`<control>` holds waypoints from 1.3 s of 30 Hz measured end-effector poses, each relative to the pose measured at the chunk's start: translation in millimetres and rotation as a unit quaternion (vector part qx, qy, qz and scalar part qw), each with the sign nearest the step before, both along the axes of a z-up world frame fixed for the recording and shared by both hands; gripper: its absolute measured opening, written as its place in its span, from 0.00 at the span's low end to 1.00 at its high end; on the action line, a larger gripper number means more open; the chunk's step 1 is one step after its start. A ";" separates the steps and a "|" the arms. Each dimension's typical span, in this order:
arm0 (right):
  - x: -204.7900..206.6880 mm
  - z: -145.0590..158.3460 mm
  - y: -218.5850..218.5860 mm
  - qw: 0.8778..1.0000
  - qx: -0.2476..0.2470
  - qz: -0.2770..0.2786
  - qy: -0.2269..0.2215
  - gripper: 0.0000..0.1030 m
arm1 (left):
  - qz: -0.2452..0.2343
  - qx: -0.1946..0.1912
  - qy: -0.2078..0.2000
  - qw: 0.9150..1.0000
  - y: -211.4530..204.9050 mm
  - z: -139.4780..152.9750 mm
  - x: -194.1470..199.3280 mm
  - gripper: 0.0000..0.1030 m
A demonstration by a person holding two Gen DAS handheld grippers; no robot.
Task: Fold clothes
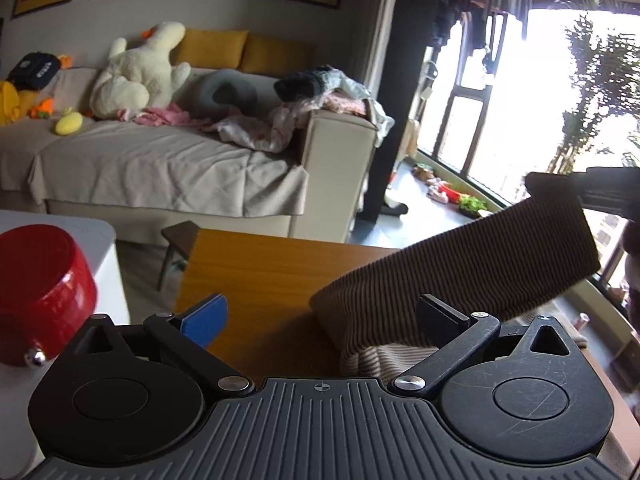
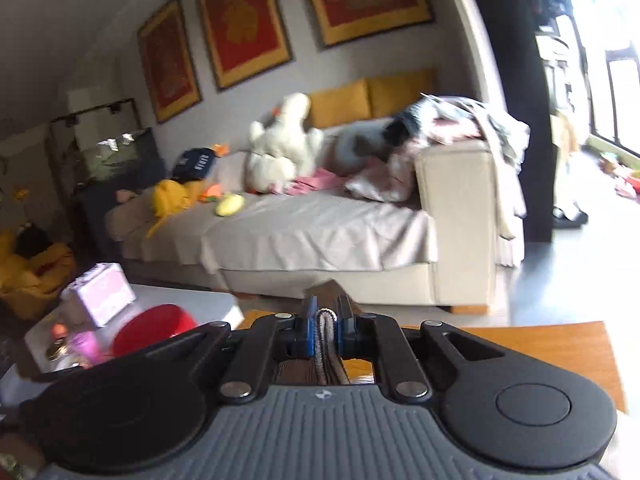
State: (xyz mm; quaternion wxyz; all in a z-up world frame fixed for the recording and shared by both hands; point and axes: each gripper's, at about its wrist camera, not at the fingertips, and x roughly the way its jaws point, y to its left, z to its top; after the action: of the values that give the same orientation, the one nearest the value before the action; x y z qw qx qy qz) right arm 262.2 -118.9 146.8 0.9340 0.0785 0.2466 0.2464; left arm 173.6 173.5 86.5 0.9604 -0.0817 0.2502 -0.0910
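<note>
A brown striped garment (image 1: 460, 264) lies on the wooden table (image 1: 260, 272), with one part lifted up and to the right. My left gripper (image 1: 324, 316) is open and empty, its right finger beside the garment's fold. My right gripper (image 2: 325, 320) is shut on an edge of the striped garment (image 2: 325, 344) and holds it above the table (image 2: 540, 348). The right gripper also shows in the left wrist view (image 1: 600, 192), at the raised end of the cloth.
A red bowl (image 1: 44, 292) sits on a white table at the left, with a pink box (image 2: 100, 300) nearby. A beige sofa (image 1: 160, 168) with plush toys and a clothes pile stands beyond. A bright window is at the right.
</note>
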 end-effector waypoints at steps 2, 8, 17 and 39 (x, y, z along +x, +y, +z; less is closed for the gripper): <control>9.3 -17.5 -19.4 1.000 -0.005 -0.024 0.019 0.09 | -0.030 0.008 0.005 1.000 -19.8 -6.8 6.1 1.00; 24.9 -93.6 -47.1 0.994 -0.018 -0.061 0.091 0.11 | -0.108 0.022 0.015 0.994 -75.2 -27.1 26.2 1.00; -39.1 -99.7 -138.2 0.972 0.048 -0.207 0.101 0.42 | -0.105 0.031 0.055 0.992 -104.7 -83.3 57.6 1.00; -69.5 -178.8 -170.0 0.926 0.203 -0.271 0.169 0.31 | -0.053 0.095 0.058 0.992 -78.6 -87.7 24.0 1.00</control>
State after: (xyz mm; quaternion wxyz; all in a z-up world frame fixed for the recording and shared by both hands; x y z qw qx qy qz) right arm 192.7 -288.9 -32.0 0.8737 0.3704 0.3152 0.0117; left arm 197.6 94.9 -1.2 0.9415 0.0177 0.3170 -0.1128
